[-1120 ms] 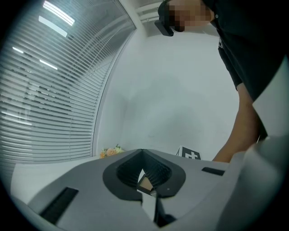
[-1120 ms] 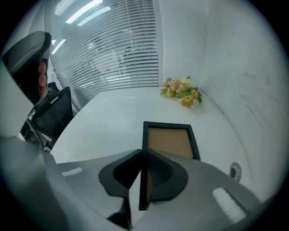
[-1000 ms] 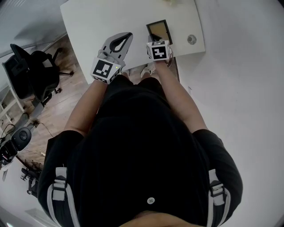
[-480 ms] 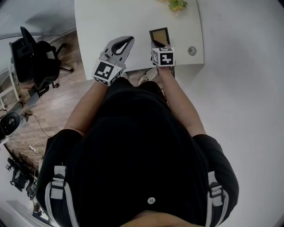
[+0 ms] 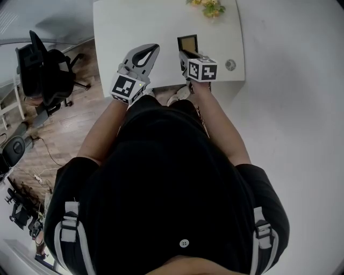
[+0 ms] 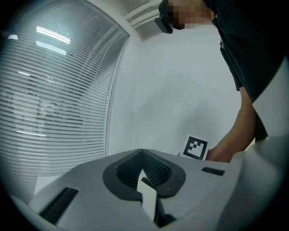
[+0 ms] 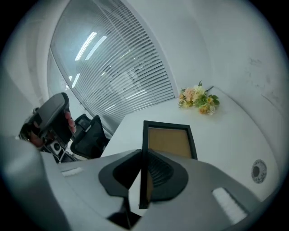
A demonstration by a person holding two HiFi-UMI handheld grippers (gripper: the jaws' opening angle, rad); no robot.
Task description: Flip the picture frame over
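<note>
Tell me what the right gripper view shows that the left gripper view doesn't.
Only the right gripper view: the picture frame, its edge clamped in the right gripper, plus the white table, flowers and an office chair. Only the left gripper view: the left gripper shut on nothing, the person's arm and a marker cube. Both: window blinds.

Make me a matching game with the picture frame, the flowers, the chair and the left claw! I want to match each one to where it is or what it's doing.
Things:
1. picture frame
2. flowers
3. office chair
4. left claw

Places or states:
A. on the wooden floor
B. shut, holding nothing
C. pinched in the right claw
D. at the far edge of the table

Pairs: 1-C, 2-D, 3-A, 4-B.
</note>
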